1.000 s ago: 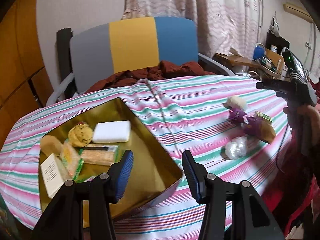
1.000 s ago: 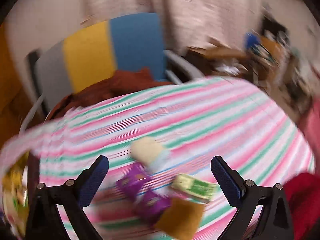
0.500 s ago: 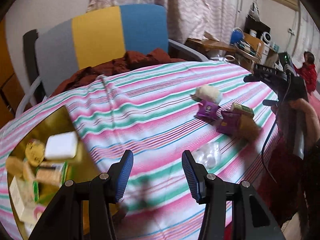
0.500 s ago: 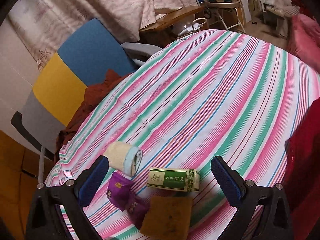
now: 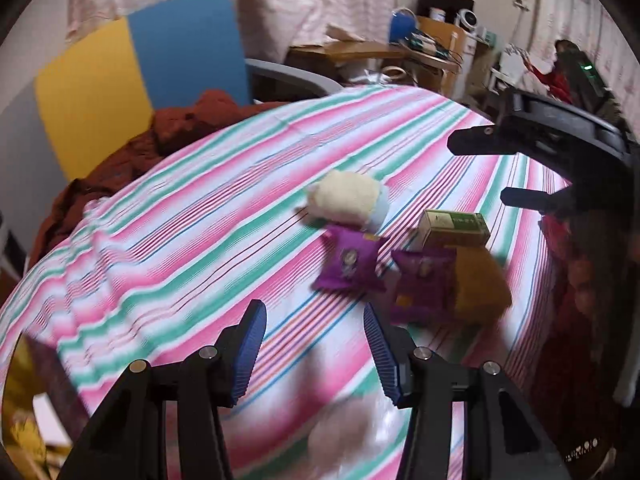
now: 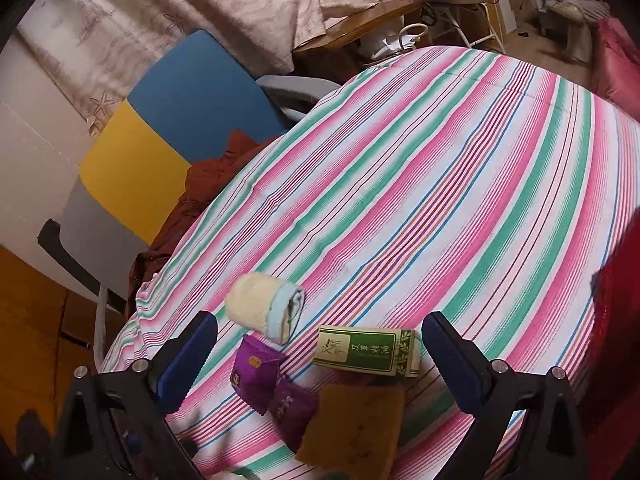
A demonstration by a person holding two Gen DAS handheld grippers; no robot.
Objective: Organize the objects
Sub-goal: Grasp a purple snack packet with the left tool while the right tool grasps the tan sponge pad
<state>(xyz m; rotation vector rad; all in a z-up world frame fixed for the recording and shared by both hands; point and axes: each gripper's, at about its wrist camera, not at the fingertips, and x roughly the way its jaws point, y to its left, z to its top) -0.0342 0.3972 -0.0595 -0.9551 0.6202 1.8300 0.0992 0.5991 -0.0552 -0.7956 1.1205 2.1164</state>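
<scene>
Here, striped tablecloth (image 6: 460,184) bears clutter; chair (image 6: 168,120), curtains (image 6: 240,4) behind.

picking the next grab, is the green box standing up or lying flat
Lying flat. The green box rests on a long side on the striped cloth, printed face up, between the open right tongs.

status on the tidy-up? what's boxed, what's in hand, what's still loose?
Done: the gold box at the left edge already holds some items, too blurred to name.
In hand: nothing. The left gripper and right gripper are both open and empty.
Left on the striped cloth: rolled towel, green carton, two purple packets, brown pad, and a clear wrapped item under the left gripper.
</scene>
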